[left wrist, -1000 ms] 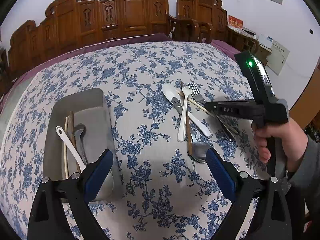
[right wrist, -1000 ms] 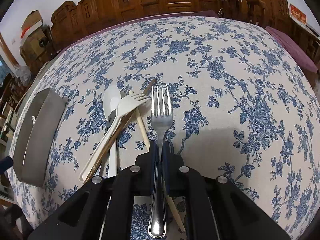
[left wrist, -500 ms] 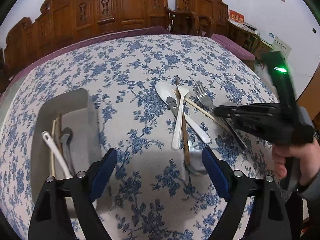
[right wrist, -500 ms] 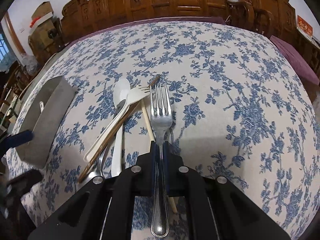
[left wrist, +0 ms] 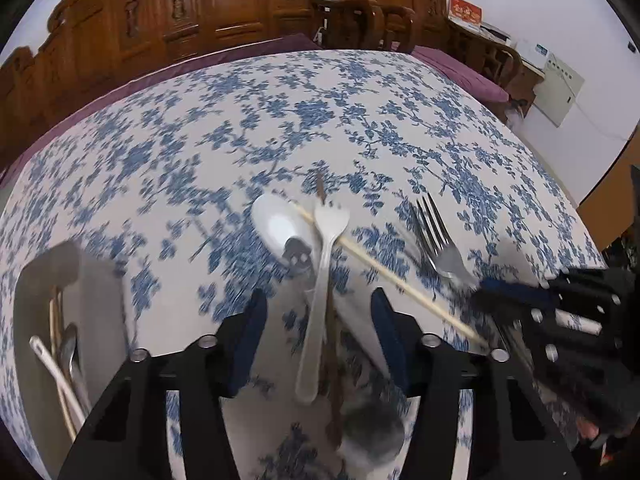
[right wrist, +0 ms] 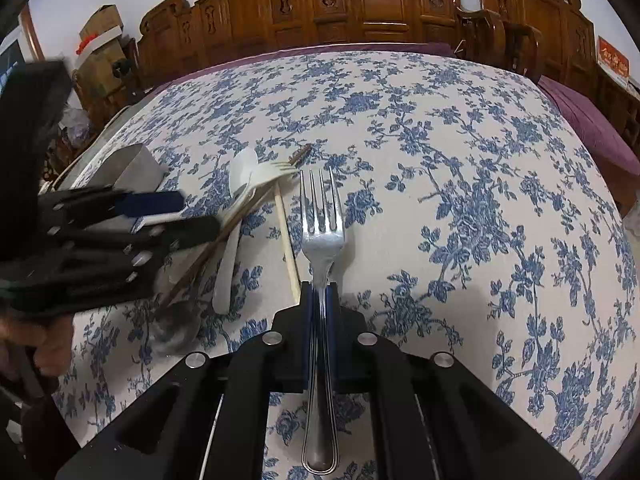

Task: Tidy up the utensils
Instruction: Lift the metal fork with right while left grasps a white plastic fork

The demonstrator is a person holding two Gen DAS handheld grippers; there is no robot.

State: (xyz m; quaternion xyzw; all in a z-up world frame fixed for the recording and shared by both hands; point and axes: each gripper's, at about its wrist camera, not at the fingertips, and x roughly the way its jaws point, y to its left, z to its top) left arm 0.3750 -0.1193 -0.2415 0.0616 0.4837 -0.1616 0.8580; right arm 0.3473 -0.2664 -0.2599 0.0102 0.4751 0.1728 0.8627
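My right gripper [right wrist: 319, 300] is shut on a steel fork [right wrist: 321, 232], tines pointing away, held just above the floral tablecloth; the fork also shows in the left wrist view [left wrist: 438, 242]. My left gripper [left wrist: 318, 320] is open, its blue pads on either side of a white plastic fork [left wrist: 322, 292] and a dark brown chopstick [left wrist: 332, 360] in the utensil pile. The pile also holds a white spoon [left wrist: 280, 224], a pale chopstick [left wrist: 384, 276] and a steel spoon [left wrist: 372, 428]. The left gripper shows in the right wrist view [right wrist: 160, 216].
A grey metal tray [left wrist: 100, 288] at the left holds chopsticks, a steel spoon and a white utensil; it also shows in the right wrist view [right wrist: 136, 164]. Carved wooden chairs [left wrist: 240, 12] ring the far side of the table. The tablecloth [right wrist: 480, 200] stretches to the right.
My left gripper has moved right from beside the tray to over the utensil pile and its jaws have narrowed. My right gripper has kept hold of the steel fork, lifting it slightly.
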